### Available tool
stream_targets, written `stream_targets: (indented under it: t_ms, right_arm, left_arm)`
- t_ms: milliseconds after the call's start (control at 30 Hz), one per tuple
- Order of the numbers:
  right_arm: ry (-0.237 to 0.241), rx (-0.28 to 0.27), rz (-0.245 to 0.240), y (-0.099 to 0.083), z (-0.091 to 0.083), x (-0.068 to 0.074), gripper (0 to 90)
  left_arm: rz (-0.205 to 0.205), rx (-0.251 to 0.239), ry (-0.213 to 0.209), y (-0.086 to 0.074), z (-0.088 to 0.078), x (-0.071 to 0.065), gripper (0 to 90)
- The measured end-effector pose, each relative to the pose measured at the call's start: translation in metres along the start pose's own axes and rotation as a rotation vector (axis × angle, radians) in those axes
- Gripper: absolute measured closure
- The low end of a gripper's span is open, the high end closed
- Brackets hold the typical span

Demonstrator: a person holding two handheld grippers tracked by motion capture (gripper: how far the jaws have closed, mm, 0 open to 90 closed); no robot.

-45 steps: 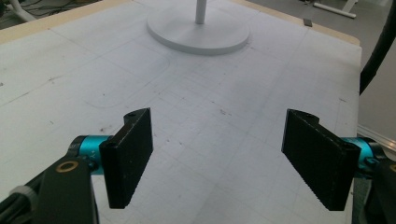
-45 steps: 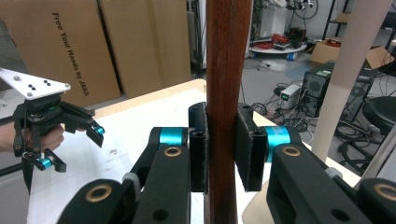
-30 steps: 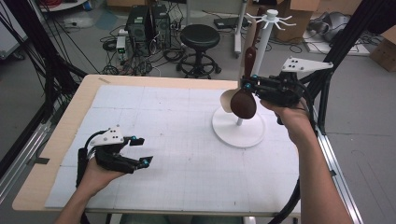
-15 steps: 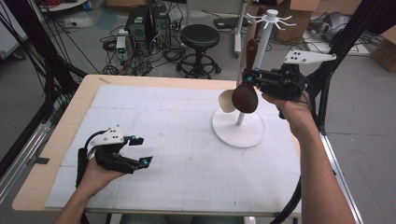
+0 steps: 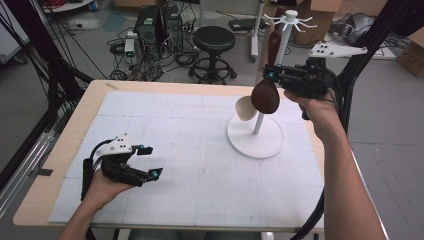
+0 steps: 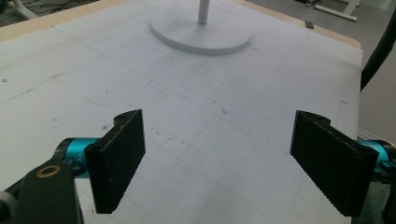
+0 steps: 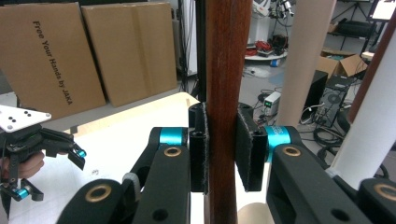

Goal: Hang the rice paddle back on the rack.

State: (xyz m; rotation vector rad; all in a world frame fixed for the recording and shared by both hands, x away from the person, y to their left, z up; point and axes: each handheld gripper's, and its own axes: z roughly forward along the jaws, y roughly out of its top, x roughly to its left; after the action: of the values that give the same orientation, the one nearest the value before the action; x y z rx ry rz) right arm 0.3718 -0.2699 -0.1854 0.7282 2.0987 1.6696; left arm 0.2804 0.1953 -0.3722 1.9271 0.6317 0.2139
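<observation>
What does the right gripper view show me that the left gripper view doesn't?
Right gripper view: the right gripper clamped on the dark wooden spoon handle, with brown cardboard boxes behind. Left gripper view: the left gripper, its jaws just opening with nothing between them, and the stand's round white base. Both: the white gridded mat.
</observation>
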Motion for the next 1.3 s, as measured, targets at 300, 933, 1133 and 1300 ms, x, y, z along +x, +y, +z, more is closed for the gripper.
stream_targets:
  t_ms: [300, 933, 1133, 1300]
  right_arm:
    - [-0.024, 0.005, 0.021, 0.005, -0.003, -0.008, 77.9]
    - [-0.059, 0.005, 0.047, 0.010, -0.001, -0.017, 77.7]
    - [-0.072, 0.011, 0.060, 0.007, -0.001, -0.019, 77.7]
    - [-0.087, 0.012, 0.053, 0.005, -0.001, -0.020, 77.0]
  left_arm:
    - [-0.002, 0.002, 0.010, 0.000, 0.000, 0.000, 14.1]
    - [-0.015, -0.007, 0.021, 0.000, -0.002, 0.002, 6.8]
    - [-0.019, -0.008, 0.019, 0.000, -0.002, 0.002, 6.6]
    - [-0.019, -0.008, 0.023, 0.000, -0.003, 0.002, 6.6]
